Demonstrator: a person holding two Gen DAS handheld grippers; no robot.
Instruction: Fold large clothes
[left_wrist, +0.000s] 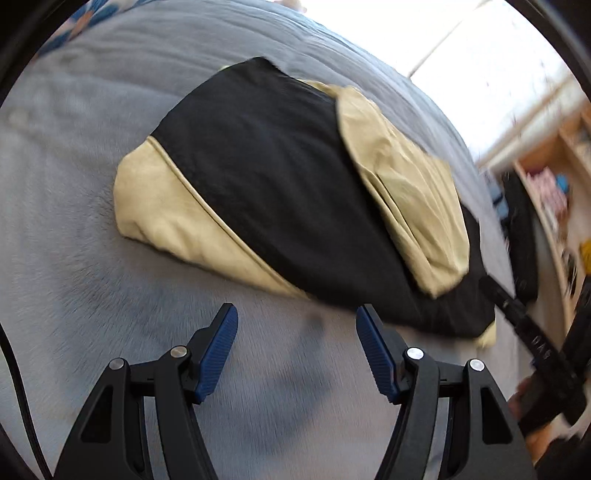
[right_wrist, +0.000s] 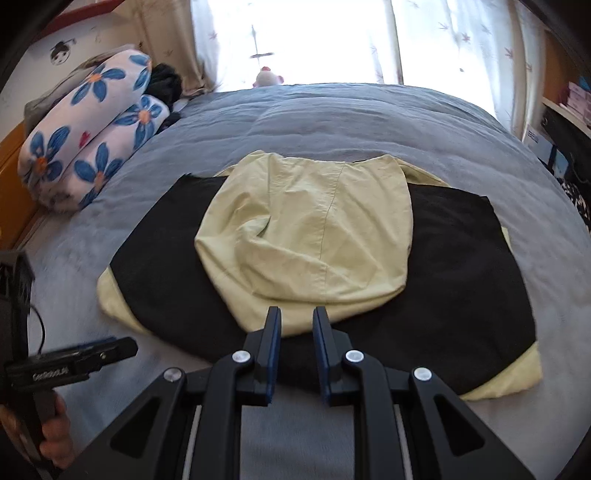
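Observation:
A black and pale yellow hooded jacket (left_wrist: 277, 184) (right_wrist: 461, 266) lies folded into a wide block on the grey bedspread (left_wrist: 74, 184) (right_wrist: 332, 122). Its yellow hood (right_wrist: 314, 229) (left_wrist: 406, 192) is laid flat on the black back. My left gripper (left_wrist: 297, 314) hovers over bare bedspread just short of the jacket's near edge, jaws wide open and empty; in the right wrist view it (right_wrist: 110, 349) shows at lower left, held by a hand. My right gripper (right_wrist: 297, 317) sits above the jacket's near edge below the hood. Its jaws stand a narrow gap apart with nothing between them.
Two rolled floral quilts (right_wrist: 85, 136) lie along the bed's left side, with dark clothes (right_wrist: 166, 83) behind them. A bright curtained window (right_wrist: 314, 37) and a plush toy (right_wrist: 269, 77) are beyond the far edge. Shelves (right_wrist: 576, 96) (left_wrist: 554, 184) stand to the right.

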